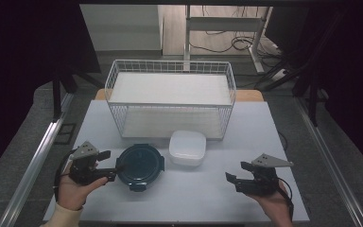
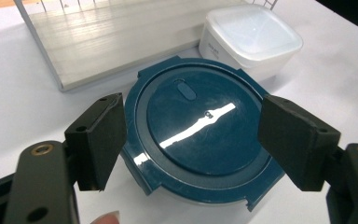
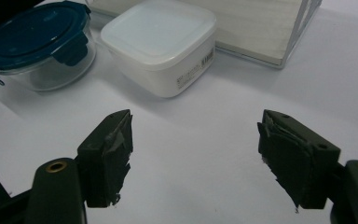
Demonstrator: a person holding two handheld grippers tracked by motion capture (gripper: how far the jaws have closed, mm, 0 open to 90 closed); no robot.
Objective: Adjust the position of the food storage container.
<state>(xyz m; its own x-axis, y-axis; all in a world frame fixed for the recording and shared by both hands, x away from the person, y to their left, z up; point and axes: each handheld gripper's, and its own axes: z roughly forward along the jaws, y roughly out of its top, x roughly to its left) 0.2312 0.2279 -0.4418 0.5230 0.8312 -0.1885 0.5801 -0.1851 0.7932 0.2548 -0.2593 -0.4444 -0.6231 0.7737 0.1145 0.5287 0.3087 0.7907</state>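
Observation:
A round clear container with a dark teal lid (image 1: 140,165) (image 2: 200,130) (image 3: 35,44) sits on the white table near the front left. Right of it stands a square white lidded box (image 1: 187,147) (image 2: 251,39) (image 3: 161,44). My left gripper (image 1: 108,166) (image 2: 191,142) is open at the round container's left edge, its jaws spread on either side of the lid and a little above it. My right gripper (image 1: 236,175) (image 3: 193,156) is open over bare table at the front right, short of the white box, with nothing between its jaws.
A white wire basket rack (image 1: 170,97) with two wooden shelves stands behind both containers at the table's back. The table's front edge (image 1: 179,221) runs just behind my hands. Metal rails flank the table on both sides.

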